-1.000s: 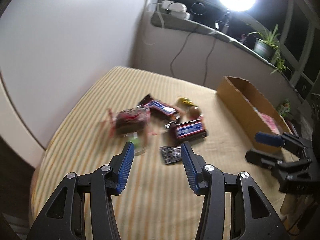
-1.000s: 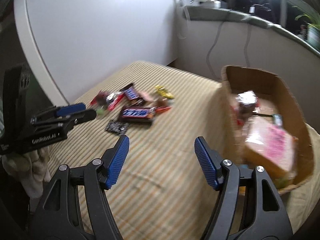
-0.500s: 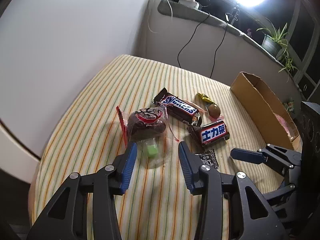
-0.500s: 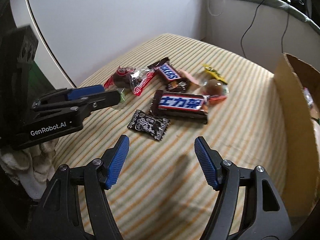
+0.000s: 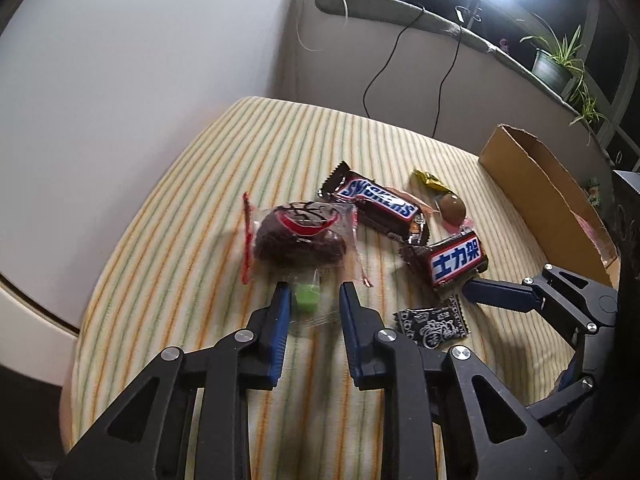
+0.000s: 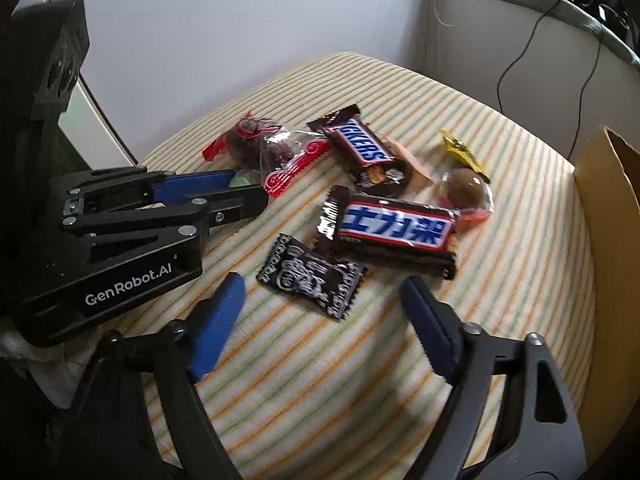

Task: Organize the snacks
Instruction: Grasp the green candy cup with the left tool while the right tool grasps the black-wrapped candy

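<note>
The left gripper (image 5: 310, 300) is clenched on a clear wrapper holding a green candy (image 5: 307, 297); the pads press the film on both sides, and the film's outline is hard to trace against the striped cloth (image 5: 224, 184). In the right wrist view this gripper lies side-on, so only a sliver of green shows beyond its tip. Just past it lies a clear packet with a dark cake (image 5: 298, 236) and red edging. The right gripper (image 6: 320, 300) is released and its jaws are opening; a small black sachet with white print (image 6: 312, 274) lies between the fingers, untouched by the pads. Beyond it lies a chocolate bar with Chinese lettering (image 6: 394, 230), then a Snickers bar (image 6: 362, 146) whose first letters are cut off by a fold. A brown egg-shaped sweet (image 6: 466, 188) sits in clear film beside a yellow wrapper (image 6: 462, 152). The cardboard box (image 5: 536, 196) stands at the right edge of the cloth; its contents are mostly hidden behind its wall.
</note>
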`<state>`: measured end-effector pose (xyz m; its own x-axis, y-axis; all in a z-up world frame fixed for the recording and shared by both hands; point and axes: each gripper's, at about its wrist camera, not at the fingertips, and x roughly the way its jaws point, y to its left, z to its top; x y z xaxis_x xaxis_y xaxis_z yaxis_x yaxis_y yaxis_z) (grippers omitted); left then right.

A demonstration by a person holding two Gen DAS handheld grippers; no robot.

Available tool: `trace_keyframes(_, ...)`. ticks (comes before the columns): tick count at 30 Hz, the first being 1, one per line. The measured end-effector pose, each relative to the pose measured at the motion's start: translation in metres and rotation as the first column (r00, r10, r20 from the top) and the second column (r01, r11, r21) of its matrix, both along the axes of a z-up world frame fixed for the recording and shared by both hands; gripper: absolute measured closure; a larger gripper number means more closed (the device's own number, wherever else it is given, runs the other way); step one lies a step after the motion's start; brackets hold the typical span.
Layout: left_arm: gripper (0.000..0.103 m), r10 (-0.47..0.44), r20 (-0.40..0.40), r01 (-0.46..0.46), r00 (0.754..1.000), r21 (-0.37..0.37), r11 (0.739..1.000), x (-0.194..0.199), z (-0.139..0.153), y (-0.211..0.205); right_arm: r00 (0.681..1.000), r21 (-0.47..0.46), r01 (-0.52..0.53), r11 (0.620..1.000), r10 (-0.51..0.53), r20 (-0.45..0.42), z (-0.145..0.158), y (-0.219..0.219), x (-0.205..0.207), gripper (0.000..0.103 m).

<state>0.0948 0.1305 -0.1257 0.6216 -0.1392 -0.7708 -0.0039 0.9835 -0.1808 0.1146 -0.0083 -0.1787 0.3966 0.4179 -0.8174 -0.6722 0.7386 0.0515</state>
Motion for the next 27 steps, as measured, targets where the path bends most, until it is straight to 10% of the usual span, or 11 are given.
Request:
trace_keyframes(7,0.080,0.009,0.006,-0.009,1.000,-0.001,1.000,-0.002,0.000,0.001,1.000,-0.002,-0.002,1.000,0.002,-0.003,-0.007,0.017,0.013,0.019)
trace_keyframes(16,0.080,0.019,0.012,-0.019,1.000,0.003,1.000,-0.005,0.001,0.000,0.999,-0.023,-0.012,1.000,0.012,0.033,-0.005,0.019,0.015,0.060)
trace_keyframes(27,0.081,0.027,0.035,-0.026,0.999,-0.013,1.000,-0.017,0.009,-0.002,1.000,0.027,-0.006,1.000,0.005,0.015,0.002,-0.005,-0.001,0.074)
